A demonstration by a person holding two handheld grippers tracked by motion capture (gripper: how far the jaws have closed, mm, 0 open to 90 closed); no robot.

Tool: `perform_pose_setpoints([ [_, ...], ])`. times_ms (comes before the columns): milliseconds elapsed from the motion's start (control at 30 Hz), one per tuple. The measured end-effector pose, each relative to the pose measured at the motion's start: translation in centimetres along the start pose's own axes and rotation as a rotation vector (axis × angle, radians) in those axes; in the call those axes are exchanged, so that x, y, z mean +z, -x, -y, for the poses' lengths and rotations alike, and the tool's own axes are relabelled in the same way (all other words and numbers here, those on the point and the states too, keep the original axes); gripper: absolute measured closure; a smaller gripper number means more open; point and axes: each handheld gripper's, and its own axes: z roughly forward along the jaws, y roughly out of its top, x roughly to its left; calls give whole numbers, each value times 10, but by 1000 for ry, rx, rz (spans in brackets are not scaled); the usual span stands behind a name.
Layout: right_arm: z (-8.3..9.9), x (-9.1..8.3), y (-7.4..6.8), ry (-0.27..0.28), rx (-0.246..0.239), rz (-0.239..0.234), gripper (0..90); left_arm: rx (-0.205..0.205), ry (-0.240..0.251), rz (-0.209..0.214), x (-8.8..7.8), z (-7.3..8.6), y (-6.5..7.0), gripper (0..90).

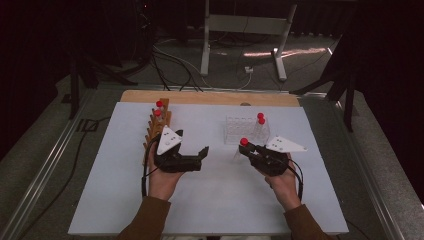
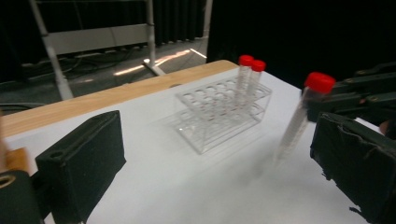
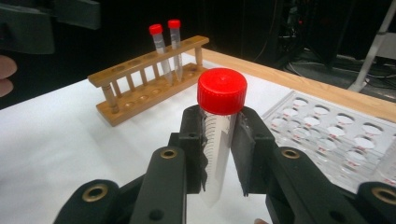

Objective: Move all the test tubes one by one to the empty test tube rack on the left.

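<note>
Gripping a red-capped tube point(image 3: 219, 135), right tool point(image 3: 219, 149) clenched; left tool point(image 1: 192, 150) spread wide, empty.

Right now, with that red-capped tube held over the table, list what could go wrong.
1. The right gripper clamps the tube just under its cap, and the long body hangs free, so it may tilt or slip.
2. The clear rack already holds two tubes; a careless approach could knock them.
3. The open left gripper is near and could bump the tube.

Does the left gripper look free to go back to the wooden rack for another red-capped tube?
Probably yes. The left gripper is open and holds nothing, and the wooden rack sits right beside it with two red-capped tubes upright and nothing between.
</note>
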Motion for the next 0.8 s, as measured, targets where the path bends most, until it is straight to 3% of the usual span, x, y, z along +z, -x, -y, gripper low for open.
perform_pose_setpoints([
  [167, 1, 4, -5, -11, -10, -12, 747, -3, -5, 42, 11, -4, 9, 44],
  [267, 3, 9, -10, -27, -16, -17, 746, 22, -19, 62, 18, -6, 16, 48],
  [400, 3, 14, -16, -39, -26, -33, 746, 27, -33, 84, 29, -7, 24, 81],
  [700, 5, 18, -23, -50, -44, -47, 746, 34, -70, 137, 48, -4, 36, 265],
  [800, 4, 18, -24, -51, -48, -49, 746, 16, -75, 165, 52, -4, 37, 369],
])
